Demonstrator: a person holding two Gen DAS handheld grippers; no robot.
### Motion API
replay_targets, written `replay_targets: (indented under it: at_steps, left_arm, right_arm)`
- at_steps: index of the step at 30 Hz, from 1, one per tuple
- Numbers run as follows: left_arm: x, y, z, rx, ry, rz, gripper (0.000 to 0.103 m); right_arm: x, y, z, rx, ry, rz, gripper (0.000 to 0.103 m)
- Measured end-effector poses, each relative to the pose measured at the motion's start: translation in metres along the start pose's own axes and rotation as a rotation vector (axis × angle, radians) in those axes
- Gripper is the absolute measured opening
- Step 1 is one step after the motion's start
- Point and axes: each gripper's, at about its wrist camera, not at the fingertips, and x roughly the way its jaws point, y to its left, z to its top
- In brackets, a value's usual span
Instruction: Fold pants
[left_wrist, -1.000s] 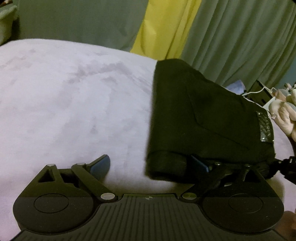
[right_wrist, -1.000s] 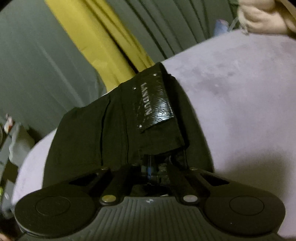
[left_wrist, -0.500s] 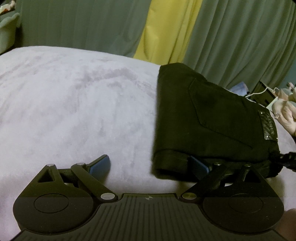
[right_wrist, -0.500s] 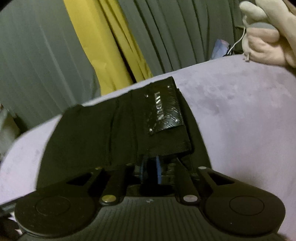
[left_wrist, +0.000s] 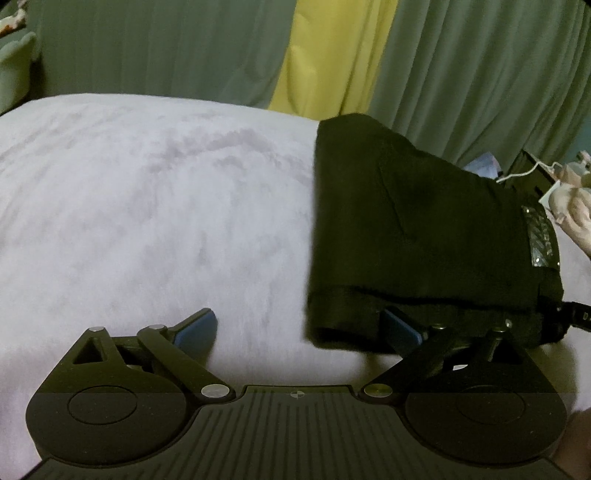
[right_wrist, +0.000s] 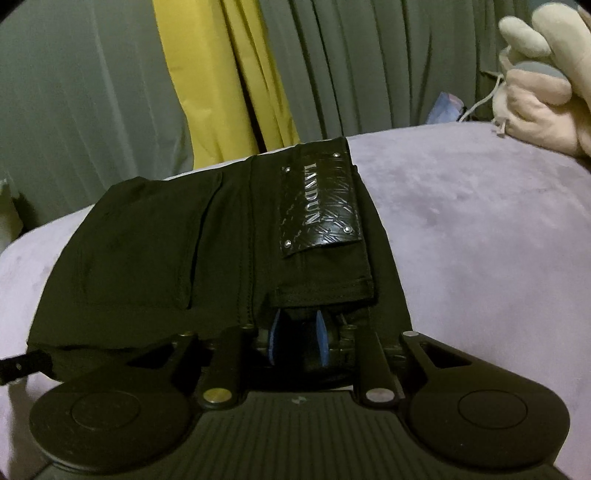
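The black pants (left_wrist: 413, 229) lie folded into a compact stack on the lilac bedspread (left_wrist: 147, 206). In the right wrist view the pants (right_wrist: 207, 236) show a back pocket and a shiny LANDUN waistband patch (right_wrist: 319, 201). My left gripper (left_wrist: 299, 326) is open wide; its right finger touches the stack's near edge and its left finger rests over bare bedspread. My right gripper (right_wrist: 297, 341) is at the stack's near waistband edge, its blue pads a small gap apart with dark cloth hanging over them.
Green and yellow curtains (left_wrist: 332, 55) hang behind the bed. A pink plush toy (right_wrist: 543, 96) and a white cable (right_wrist: 480, 103) lie at the far right. Bare lilac bedspread (right_wrist: 480, 229) stretches to the right of the stack.
My right gripper's pads have parted from shut to a small gap. Both cameras have tilted so the stack sits flatter in view. The left gripper stays open at the edge.
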Motion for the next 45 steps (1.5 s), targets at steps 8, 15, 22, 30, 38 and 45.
replay_targets:
  at_steps: [8,15,22,30,38,45]
  left_arm:
    - [-0.011,-0.005,0.006,0.014,-0.034,0.000,0.100]
    - [-0.011,-0.014,0.061,0.032,-0.135,-0.025,0.100]
    - [0.049,-0.048,0.116,0.089,-0.125,0.016,0.100]
    - [0.135,-0.070,0.149,0.156,-0.110,0.122,0.102]
    - [0.178,-0.048,0.141,0.060,-0.111,0.049,0.103]
    - [0.166,-0.039,0.158,0.035,0.019,0.007,0.103]
  right_arm:
    - [-0.006,-0.001,-0.001,0.011,-0.017,0.011,0.022]
    - [-0.019,0.003,0.007,0.071,-0.074,0.071,0.034]
    - [0.015,0.037,0.051,-0.024,-0.083,0.044,0.034]
    - [0.089,0.070,0.112,-0.137,-0.065,-0.039,0.034]
    - [0.125,0.046,0.099,-0.185,-0.152,-0.007,0.051]
    - [0.136,0.054,0.107,-0.230,-0.101,-0.039,0.054]
